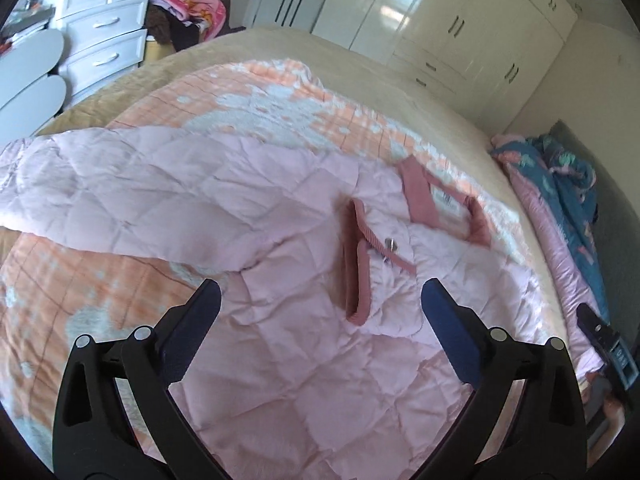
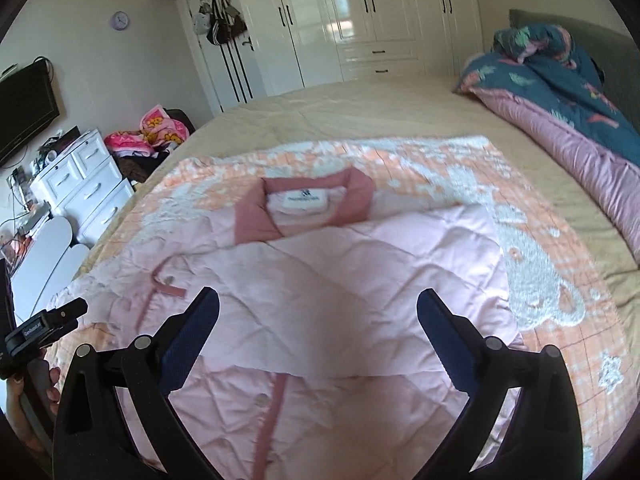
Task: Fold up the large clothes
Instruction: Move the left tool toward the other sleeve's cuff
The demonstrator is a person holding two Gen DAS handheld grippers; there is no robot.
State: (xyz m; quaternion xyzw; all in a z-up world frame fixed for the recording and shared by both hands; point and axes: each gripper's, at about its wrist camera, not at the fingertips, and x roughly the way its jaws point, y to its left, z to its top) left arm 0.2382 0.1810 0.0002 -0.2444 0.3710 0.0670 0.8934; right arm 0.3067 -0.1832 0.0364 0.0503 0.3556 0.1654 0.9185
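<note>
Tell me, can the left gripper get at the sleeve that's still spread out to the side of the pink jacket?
Probably yes. The left gripper is open and empty above the pink jacket, and the unfolded sleeve lies flat on the orange blanket with nothing on top of it or in between.

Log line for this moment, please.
stage: mid-fold | pink quilted jacket flat on bed, one sleeve folded across | left tongs open, above jacket | right tongs open, empty

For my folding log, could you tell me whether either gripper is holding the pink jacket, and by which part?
Nothing is held: the left gripper and right gripper both hang open above the pink jacket.
</note>
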